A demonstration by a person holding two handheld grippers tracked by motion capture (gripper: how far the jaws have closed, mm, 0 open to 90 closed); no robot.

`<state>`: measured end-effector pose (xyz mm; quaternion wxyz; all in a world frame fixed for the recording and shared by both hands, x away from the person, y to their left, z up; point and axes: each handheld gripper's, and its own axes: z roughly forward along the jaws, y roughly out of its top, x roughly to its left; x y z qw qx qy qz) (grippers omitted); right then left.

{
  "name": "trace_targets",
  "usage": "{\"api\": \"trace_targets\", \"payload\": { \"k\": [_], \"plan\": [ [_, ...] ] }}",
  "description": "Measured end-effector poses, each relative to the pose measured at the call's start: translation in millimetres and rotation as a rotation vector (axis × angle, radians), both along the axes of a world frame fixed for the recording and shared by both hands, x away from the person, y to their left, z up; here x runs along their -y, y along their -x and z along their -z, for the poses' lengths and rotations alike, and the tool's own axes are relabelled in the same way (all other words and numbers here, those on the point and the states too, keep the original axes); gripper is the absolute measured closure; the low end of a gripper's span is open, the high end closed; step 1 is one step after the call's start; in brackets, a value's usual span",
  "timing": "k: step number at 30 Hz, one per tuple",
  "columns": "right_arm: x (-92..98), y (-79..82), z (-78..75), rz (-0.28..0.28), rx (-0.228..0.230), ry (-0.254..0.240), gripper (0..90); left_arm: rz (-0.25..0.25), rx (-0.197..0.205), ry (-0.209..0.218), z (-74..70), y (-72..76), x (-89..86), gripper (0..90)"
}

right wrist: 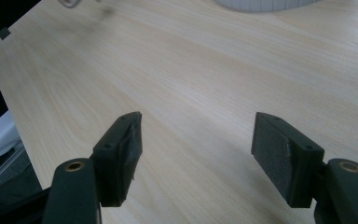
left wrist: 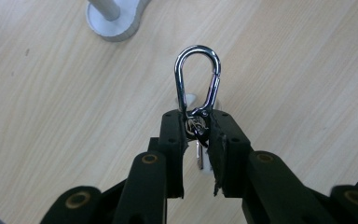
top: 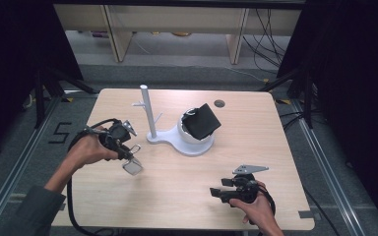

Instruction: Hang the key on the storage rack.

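1. Table (top: 187,196): bare wood, white peg stand (top: 150,118) at the back.
2. Right gripper (right wrist: 196,154): jaws wide apart, empty, low over the near edge.
3. Left gripper (left wrist: 197,128): clamped on keyring carabiner (left wrist: 198,79), lifted near the stand.
4. Carabiner: probably light, stiff, slippery steel; best pinched at the swivel base, loop free.

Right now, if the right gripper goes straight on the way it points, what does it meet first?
Probably nothing near: the right gripper is open over bare table. Farther on lies the white stand base, though depth is unclear.

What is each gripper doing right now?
Left gripper: closed on the carabiner keychain, held above the table.
Right gripper: open, holding nothing.
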<state>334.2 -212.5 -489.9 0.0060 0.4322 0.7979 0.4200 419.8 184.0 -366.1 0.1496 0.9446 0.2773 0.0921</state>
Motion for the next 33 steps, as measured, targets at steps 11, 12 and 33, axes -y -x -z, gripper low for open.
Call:
{"api": "trace_targets", "payload": {
  "k": [11,12,33],
  "plan": [
    [0.5,-0.9,1.3,-0.002,-0.005,-0.008,34.4,-0.049,0.003,-0.006,-29.4,-11.2,-11.7,75.1],
    [0.5,-0.7,1.3,-0.001,-0.005,-0.007,34.4,-0.046,0.005,-0.009,-33.9,-13.2,-12.2,75.2],
    [-0.2,-0.4,1.7,-0.004,-0.014,-0.029,34.4,-0.147,0.038,0.000,-79.9,-52.2,-8.2,75.2]
  ]
}}
